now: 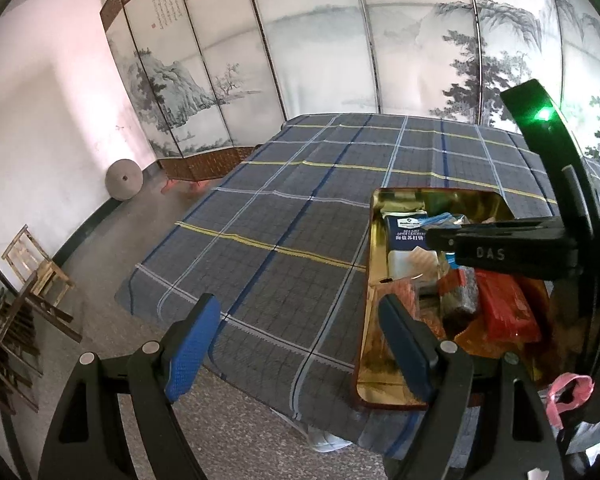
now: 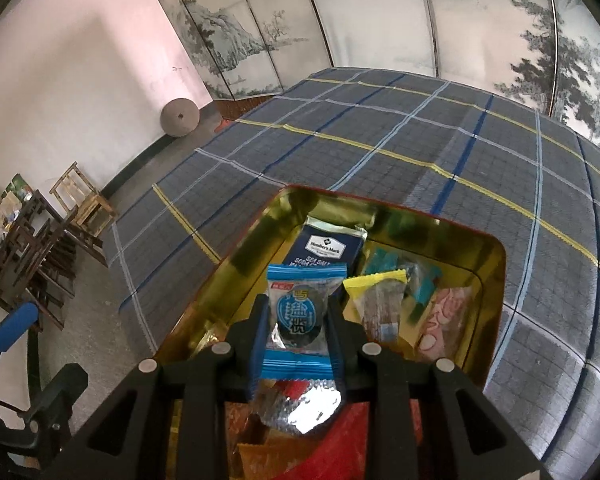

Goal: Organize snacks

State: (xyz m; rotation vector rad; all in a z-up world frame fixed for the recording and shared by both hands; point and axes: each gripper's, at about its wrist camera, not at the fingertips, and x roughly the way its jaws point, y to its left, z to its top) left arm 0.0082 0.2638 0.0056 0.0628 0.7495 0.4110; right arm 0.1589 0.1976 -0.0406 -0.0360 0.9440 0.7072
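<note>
Right gripper [image 2: 298,330] pinched a blue snack packet [image 2: 299,316] printed with white characters, over a gold tin [image 2: 236,276], navy "Member's Mark" cracker pack [image 2: 326,246] inside, left gripper [image 1: 300,344] spread, empty.

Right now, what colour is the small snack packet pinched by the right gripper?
Blue ends, clear middle on the small snack packet; best in right wrist view.

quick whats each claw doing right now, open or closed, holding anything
Left claw: open, nothing between its pads, beside the gold tin.
Right claw: closed on a blue snack packet, above the tin.
</note>
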